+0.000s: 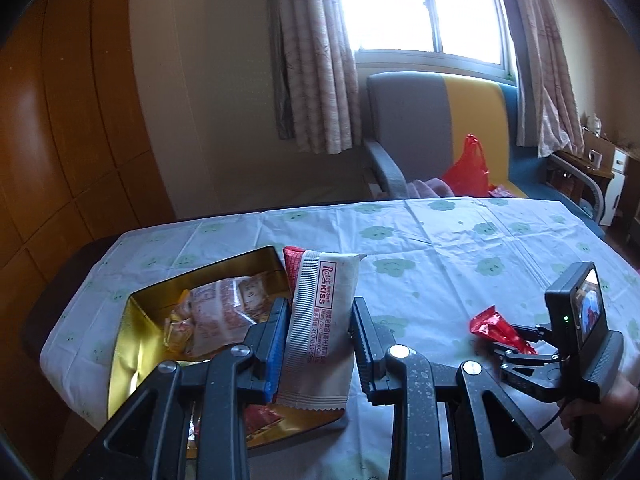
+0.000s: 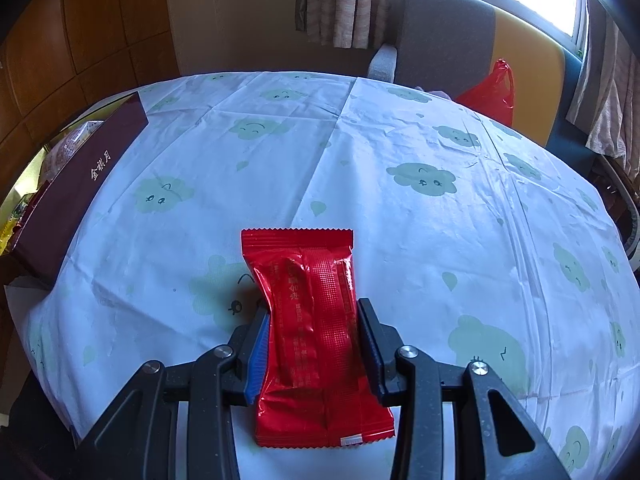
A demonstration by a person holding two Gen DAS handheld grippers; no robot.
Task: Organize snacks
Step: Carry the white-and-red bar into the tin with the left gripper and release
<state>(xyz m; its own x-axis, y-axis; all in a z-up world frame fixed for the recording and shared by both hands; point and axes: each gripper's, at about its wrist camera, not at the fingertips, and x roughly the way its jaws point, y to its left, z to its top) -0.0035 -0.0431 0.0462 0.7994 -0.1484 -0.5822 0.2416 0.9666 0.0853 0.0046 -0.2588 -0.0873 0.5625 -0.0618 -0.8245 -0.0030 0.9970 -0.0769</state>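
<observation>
At the left of the left wrist view stood the open box [image 1: 132, 344], gold inside, with clear-wrapped snacks [image 1: 216, 316] lying in it; only this view looked down into it. The left gripper [image 1: 320, 332] was clamped on a white snack packet [image 1: 320, 332] with a red end, held upright just above the box's near right corner. Further right in the same view, the right gripper [image 1: 505, 340] showed from outside, with its camera block and a bit of the person's hand [image 1: 600, 408] at the frame edge, and a red snack packet [image 1: 496, 326] pinched in it over the tabletop [image 1: 440, 240].

The right wrist view saw the box only from its side, a dark maroon wall [image 2: 80, 184] with gold lettering at the far left, near the tabletop's left edge. In the middle, the right gripper [image 2: 316, 328] was closed on the red snack packet [image 2: 312, 320], its waist squeezed between the pads, its top end standing free above the cloth.

Between box and red packet the cloud-printed cloth [image 2: 360, 152] lay bare, broad room all the way to the far edge. Beyond that edge, to the right, stood a grey and yellow chair [image 2: 460, 28] with a red plastic bag [image 2: 492, 92], under the window [image 1: 420, 4].
</observation>
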